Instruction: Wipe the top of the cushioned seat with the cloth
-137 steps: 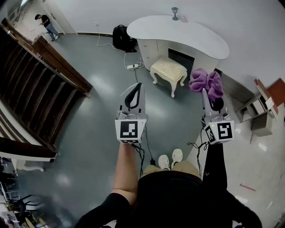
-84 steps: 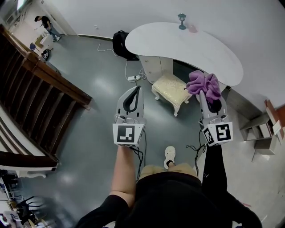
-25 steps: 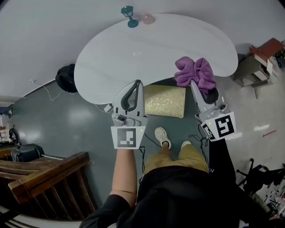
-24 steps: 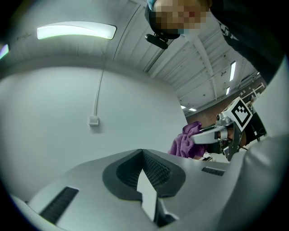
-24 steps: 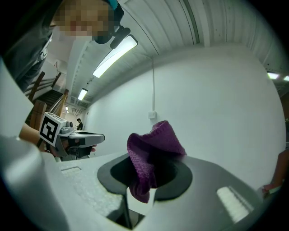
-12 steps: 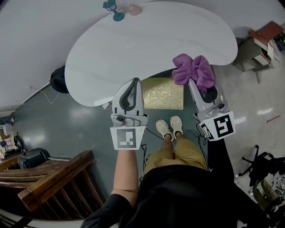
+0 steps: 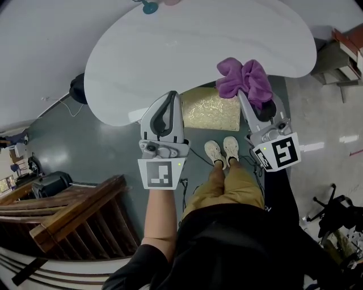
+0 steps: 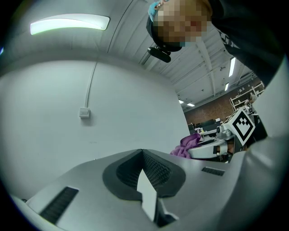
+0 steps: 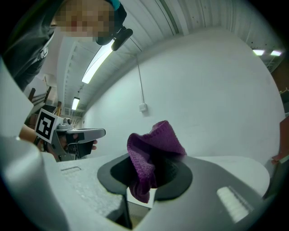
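Observation:
The cushioned seat [image 7: 211,111] is a cream-gold stool on the floor, partly tucked under the white table [image 7: 187,51], just beyond the person's shoes [image 7: 223,152]. My right gripper [image 7: 243,94] is held above the seat's right edge, shut on a bunched purple cloth [image 7: 245,78]. In the right gripper view the cloth [image 9: 151,155] hangs out of the jaws and hides the fingertips. My left gripper [image 7: 173,96] hovers left of the seat, jaws shut with nothing between them, and in its own view this gripper [image 8: 142,157] points at a bare wall.
The kidney-shaped table carries a small teal lamp [image 7: 148,7] at its far edge. A black backpack [image 7: 79,90] lies on the floor at left, a wooden stair railing [image 7: 79,212] at lower left, shelving [image 7: 346,48] at right and a chair base [image 7: 334,207] at lower right.
The person has walked across the room to the stool and turned, so seat and table now lie directly below. Both grippers keep their pose; the right one still holds the cloth.

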Motion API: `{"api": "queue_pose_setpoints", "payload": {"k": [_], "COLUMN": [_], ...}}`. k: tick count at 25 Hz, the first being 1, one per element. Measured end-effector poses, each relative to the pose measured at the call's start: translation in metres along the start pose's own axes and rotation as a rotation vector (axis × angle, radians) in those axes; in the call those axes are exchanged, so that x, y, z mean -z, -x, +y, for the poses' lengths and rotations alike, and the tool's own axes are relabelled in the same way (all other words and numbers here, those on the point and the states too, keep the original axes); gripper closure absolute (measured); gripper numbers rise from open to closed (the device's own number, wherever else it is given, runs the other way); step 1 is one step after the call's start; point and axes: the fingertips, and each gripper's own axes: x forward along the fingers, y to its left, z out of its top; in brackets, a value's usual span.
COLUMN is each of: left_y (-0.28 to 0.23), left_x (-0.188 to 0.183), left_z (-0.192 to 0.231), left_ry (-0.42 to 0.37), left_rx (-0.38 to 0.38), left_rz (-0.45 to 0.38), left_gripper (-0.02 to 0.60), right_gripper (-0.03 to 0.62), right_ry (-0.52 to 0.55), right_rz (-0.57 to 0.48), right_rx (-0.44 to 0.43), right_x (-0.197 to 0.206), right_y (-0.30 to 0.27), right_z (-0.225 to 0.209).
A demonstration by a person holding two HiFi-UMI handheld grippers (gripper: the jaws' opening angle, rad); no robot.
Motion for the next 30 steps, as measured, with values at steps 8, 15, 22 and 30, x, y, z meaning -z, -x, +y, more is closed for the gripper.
{"api": "queue_pose_setpoints", "payload": {"k": [8,15,22,30], "left_y": [-0.024,-0.029,-0.015,0.007], "left_x": [-0.001,0.011,0.034,0.080], "left_z": [-0.005,-0.004,0.007,0.042], "left_ry": [0.043,0.041,0.053,0.091], "left_rx": [-0.035,-0.046,-0.018,0.100], "left_rz": [-0.013,0.004,0.032,0.035], "left_gripper": [0.576,0.576,0.577,0.575], "right_gripper": [0.516,0.516,0.517,0.516], "right_ry": [-0.046,-0.063,-0.084,-0.055], "right_rz": [-0.004,0.017,0.065,0.110], "right_rx": [-0.055,-0.070,-0.061,0.037], "right_x": [0.010,0.024,0.054,0.092], "right_y": [-0.013,-0.014,-0.014,-0.030], "right_z": [-0.015,-0.019,0.008,0.058]}}
